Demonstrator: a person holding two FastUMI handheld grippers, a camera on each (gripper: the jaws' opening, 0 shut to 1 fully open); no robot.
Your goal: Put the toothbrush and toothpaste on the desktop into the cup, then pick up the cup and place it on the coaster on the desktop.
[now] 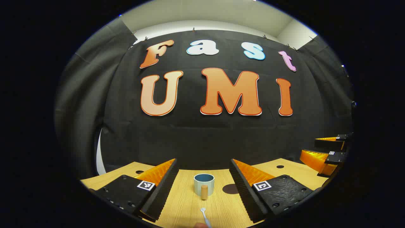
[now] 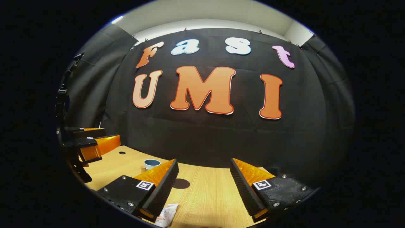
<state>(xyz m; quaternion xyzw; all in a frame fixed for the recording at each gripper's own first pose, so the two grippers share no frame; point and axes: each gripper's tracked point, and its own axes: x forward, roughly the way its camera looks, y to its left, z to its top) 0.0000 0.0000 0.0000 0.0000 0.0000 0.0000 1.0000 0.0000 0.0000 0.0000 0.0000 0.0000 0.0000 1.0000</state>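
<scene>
A pale blue cup (image 1: pixel 204 182) with a wooden knob handle (image 1: pixel 204 192) stands upright on the wooden desktop (image 1: pixel 186 205), straight ahead between the fingers of my open left gripper (image 1: pixel 203 164). A white toothbrush (image 1: pixel 205 215) lies just before the cup, head toward it. A dark round coaster (image 1: pixel 230 188) sits right of the cup. In the right gripper view, my right gripper (image 2: pixel 203 163) is open and empty, a toothpaste tube (image 2: pixel 166 215) lies by its left finger, the coaster (image 2: pixel 181 183) is ahead, and the cup (image 2: pixel 152 164) stands farther left.
The black cloth wall closes the desk's far side. Small round holes (image 1: pixel 280 166) mark the desktop (image 2: pixel 208 196). The right gripper (image 1: pixel 319 147) hovers at the far right of the left gripper view. The left gripper (image 2: pixel 104 136) hovers at the far left of the right gripper view.
</scene>
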